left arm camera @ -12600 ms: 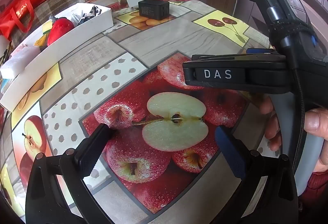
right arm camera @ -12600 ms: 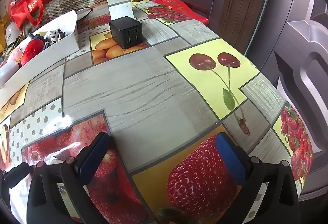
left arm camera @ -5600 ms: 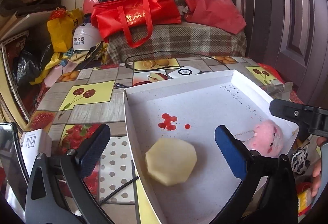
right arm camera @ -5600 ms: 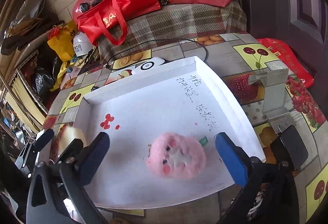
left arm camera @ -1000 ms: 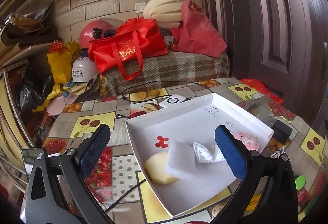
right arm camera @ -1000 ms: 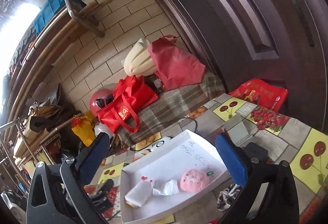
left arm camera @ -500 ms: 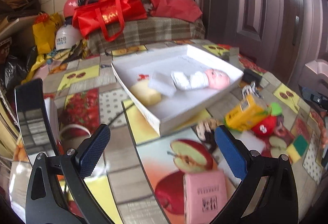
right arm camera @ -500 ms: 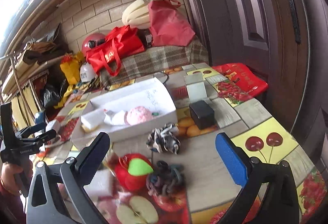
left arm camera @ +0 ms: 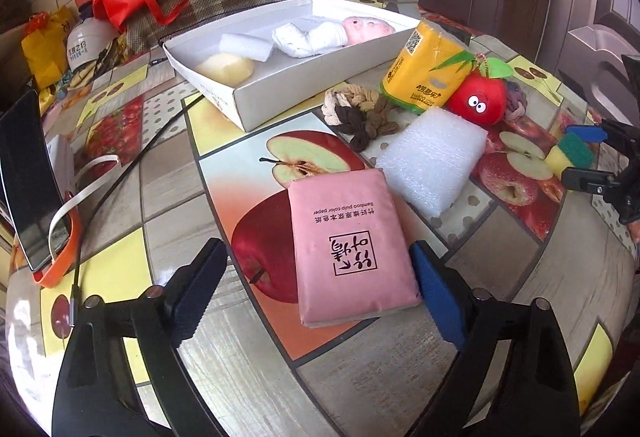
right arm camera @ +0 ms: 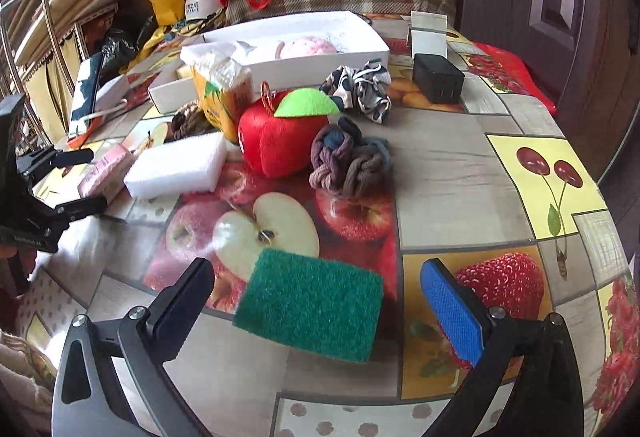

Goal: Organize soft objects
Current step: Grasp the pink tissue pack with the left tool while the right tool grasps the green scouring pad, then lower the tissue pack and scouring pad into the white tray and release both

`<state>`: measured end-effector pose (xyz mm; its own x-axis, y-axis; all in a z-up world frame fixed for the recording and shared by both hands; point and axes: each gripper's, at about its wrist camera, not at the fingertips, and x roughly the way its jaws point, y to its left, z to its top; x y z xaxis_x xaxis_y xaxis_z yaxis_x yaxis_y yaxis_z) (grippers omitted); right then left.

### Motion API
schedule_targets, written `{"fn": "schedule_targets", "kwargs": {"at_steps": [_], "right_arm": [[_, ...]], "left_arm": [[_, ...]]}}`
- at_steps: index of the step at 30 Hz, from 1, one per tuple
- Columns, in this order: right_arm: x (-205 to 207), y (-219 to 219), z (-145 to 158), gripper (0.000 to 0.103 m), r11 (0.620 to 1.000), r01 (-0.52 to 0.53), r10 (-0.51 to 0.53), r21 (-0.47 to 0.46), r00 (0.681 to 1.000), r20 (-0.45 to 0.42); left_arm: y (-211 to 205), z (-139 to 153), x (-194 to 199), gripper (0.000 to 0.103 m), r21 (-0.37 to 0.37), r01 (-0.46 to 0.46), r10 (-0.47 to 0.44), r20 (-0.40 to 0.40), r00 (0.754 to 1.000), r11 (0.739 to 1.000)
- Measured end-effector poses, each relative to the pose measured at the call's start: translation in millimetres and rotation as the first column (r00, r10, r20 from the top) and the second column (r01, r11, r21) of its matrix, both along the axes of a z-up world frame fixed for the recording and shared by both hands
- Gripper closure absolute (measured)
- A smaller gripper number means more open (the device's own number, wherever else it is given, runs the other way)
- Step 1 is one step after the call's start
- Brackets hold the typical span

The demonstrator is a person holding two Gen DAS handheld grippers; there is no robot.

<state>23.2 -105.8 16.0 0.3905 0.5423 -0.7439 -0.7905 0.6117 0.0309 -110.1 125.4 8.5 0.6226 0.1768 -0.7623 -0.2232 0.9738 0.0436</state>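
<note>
My left gripper (left arm camera: 316,289) is open, its jaws on either side of a pink tissue pack (left arm camera: 348,241) lying on the table. My right gripper (right arm camera: 316,297) is open around a green-topped sponge (right arm camera: 310,307), which also shows in the left wrist view (left arm camera: 570,153). A white box (left arm camera: 248,109) holds a yellow sponge (left arm camera: 226,67), a white foam piece (left arm camera: 246,46), white socks (left arm camera: 308,37) and a pink plush (left arm camera: 366,28). Beside it lie white foam (left arm camera: 432,161), a red apple plush (left arm camera: 478,103), a yellow tissue pack (left arm camera: 426,71) and a knotted brown rope (left arm camera: 362,117).
A grey-blue knotted rope (right arm camera: 348,161), a spotted cloth (right arm camera: 362,85), a black charger cube (right arm camera: 438,79) and a white stand (right arm camera: 428,33) sit further right. A phone (left arm camera: 24,177) with an orange strap and a cable lie left. Bags and helmets crowd the back.
Both grippers have dropped low and close to the table: the left now straddles the pink tissue pack, the right the green sponge. Earlier still, foam and socks were added to the box.
</note>
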Motion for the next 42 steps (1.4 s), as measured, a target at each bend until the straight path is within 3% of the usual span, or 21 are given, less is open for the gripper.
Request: {"fn": "schedule_targets", "kwargs": {"at_steps": [1,3,4,6,9,14,22,26,34,42], "right_arm": [[-2,0,-1,0.0,1.0,-0.002,0.002,-0.011,1.0,-0.004],[-4,0,-4,0.003,0.999,-0.008,0.008,-0.035,1.0,-0.016],[-6,1,-5,0.021,0.999,-0.017,0.016,-0.049,1.0,-0.012],[-11,3,-3,0.046,0.997,-0.035,0.037,-0.068,0.999,0.031],[-10,2,1,0.048,0.998,-0.038,0.039,-0.046,0.998,0.038],[2,-3,28,0.049,0.998,0.007,-0.012,0.067,0.996,0.087],[35,14,78,0.049,0.971,0.071,-0.108,0.228,0.983,0.151],[51,32,93,0.049,0.963,0.07,-0.109,0.262,0.984,0.138],[93,81,121,0.048,0.957,0.062,-0.103,0.284,0.986,0.131],[140,138,113,0.048,0.965,0.091,-0.096,0.245,0.995,0.008]], "left_arm": [[2,-2,0,0.023,-0.011,0.004,-0.004,-0.01,1.0,1.0],[2,-3,0,0.042,-0.031,0.028,-0.028,-0.01,1.0,0.999],[1,-2,-1,0.052,-0.037,0.044,-0.044,-0.004,0.999,0.998],[-2,-1,-2,0.053,-0.032,0.056,-0.056,0.003,0.998,0.998],[-3,8,-5,0.053,-0.007,0.057,-0.057,0.05,0.997,0.998],[18,34,8,0.053,0.023,-0.034,0.031,0.132,0.991,0.999],[39,84,63,0.053,0.122,-0.122,0.087,0.253,0.963,0.985],[48,96,95,0.053,0.121,-0.154,0.114,0.284,0.952,0.981],[78,92,141,0.053,0.077,-0.245,0.212,0.3,0.93,0.966],[101,77,154,0.053,0.044,-0.271,0.25,0.272,0.929,0.961]]}}
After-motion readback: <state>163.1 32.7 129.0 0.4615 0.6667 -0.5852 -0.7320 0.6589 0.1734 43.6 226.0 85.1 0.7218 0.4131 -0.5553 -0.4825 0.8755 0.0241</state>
